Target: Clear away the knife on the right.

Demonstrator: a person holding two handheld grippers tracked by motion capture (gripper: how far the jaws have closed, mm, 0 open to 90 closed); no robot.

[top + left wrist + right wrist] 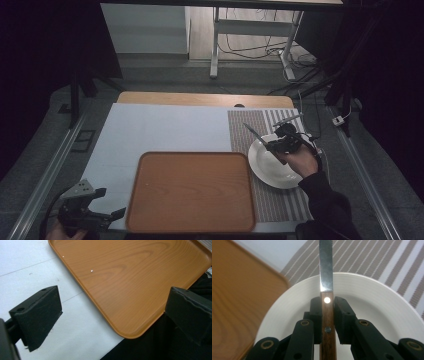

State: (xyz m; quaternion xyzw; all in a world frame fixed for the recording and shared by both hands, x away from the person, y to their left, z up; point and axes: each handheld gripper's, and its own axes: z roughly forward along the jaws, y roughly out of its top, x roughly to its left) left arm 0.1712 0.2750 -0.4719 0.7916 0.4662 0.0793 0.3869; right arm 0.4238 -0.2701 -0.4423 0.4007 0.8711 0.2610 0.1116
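Right gripper (276,145) sits at about 3 o'clock on the table, over a white plate (265,167); its jaws are clamped on the wooden handle of a knife (327,315), pads pressing both sides of the handle just below a bright rivet. In the right gripper view the steel blade runs straight toward 12 o'clock, out past the plate's far rim and over a striped placemat (372,262). In the high view the blade (251,132) points toward 10 o'clock, above the placemat's edge, clear of the tray. The plate rests on the placemat, just beside the right edge of a wooden tray (190,192) at table centre, toward 6 o'clock. Left gripper (102,202) rests at about 7 o'clock, off the tray's near-left corner; its jaws stand wide apart with nothing between them, the tray corner (130,332) visible through the gap. No brand, label or legible writing seen on any item.
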